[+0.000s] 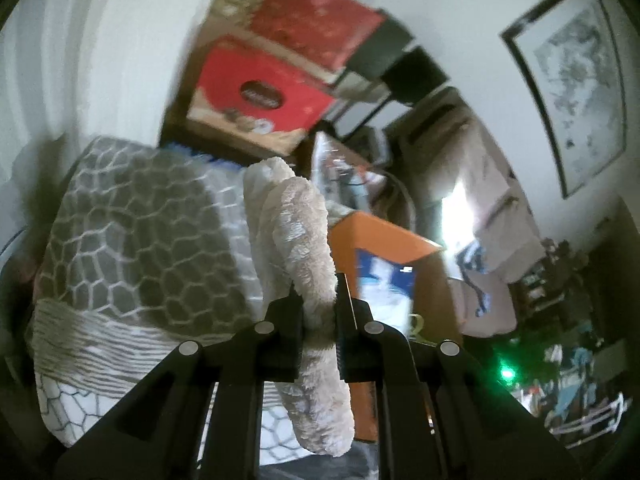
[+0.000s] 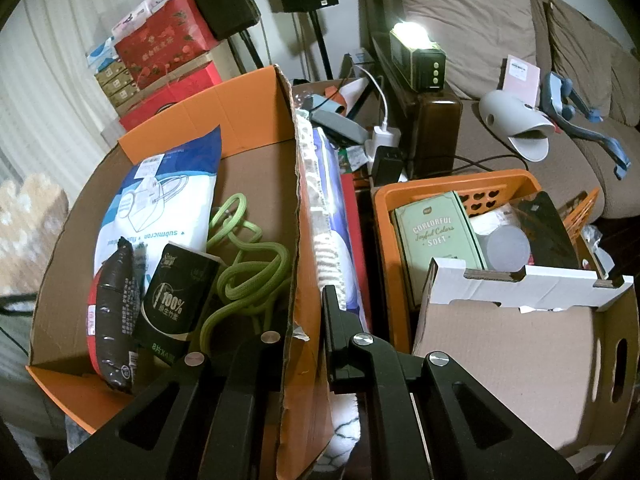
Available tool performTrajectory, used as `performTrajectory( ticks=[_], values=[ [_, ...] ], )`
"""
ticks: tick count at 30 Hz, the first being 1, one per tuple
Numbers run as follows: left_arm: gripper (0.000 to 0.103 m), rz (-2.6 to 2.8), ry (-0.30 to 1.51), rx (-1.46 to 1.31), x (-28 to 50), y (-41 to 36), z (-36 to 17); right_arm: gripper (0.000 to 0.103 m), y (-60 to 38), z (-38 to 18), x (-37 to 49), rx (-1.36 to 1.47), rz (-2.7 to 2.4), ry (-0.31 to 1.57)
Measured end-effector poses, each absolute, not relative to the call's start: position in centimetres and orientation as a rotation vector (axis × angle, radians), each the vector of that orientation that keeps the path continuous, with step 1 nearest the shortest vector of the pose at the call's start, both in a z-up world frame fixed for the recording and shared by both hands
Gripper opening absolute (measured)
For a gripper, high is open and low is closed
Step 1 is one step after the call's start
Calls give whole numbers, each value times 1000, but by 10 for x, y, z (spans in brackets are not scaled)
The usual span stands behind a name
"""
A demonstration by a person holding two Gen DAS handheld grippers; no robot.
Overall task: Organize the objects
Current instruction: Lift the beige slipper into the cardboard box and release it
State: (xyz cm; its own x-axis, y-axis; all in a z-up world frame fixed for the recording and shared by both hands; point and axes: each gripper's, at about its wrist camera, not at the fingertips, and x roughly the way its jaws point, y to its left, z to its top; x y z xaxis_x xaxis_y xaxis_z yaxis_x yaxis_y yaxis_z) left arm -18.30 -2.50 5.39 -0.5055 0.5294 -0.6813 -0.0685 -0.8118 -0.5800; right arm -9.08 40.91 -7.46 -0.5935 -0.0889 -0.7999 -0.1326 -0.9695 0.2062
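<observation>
My left gripper (image 1: 318,300) is shut on a beige fluffy plush item (image 1: 296,216) and holds it up in the air, its long body sticking out above and below the jaws. Behind it lies a grey honeycomb-patterned blanket (image 1: 132,224), with an orange cardboard box (image 1: 384,236) to the right. In the right wrist view my right gripper (image 2: 304,320) is shut on the torn side wall of that orange cardboard box (image 2: 248,108). Inside are a blue-white mask pack (image 2: 160,200), a green cord (image 2: 248,264), a black tissue pack (image 2: 176,296) and a black-red bag (image 2: 112,312).
An orange plastic basket (image 2: 500,180) with a green tin (image 2: 436,232) stands to the right, with a white-rimmed cardboard box (image 2: 520,352) in front of it. Behind are a brown sofa (image 2: 480,20), a lit lamp (image 2: 416,56), cables, speakers and stacked red boxes (image 2: 168,40).
</observation>
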Motion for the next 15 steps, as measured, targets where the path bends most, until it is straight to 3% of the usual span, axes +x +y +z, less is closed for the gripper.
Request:
performTrajectory(
  ticks=[15],
  values=[
    [11,2204,-493,-1172,-177,97,129,6,409,-76,-90,-1406,2757,400]
  ],
)
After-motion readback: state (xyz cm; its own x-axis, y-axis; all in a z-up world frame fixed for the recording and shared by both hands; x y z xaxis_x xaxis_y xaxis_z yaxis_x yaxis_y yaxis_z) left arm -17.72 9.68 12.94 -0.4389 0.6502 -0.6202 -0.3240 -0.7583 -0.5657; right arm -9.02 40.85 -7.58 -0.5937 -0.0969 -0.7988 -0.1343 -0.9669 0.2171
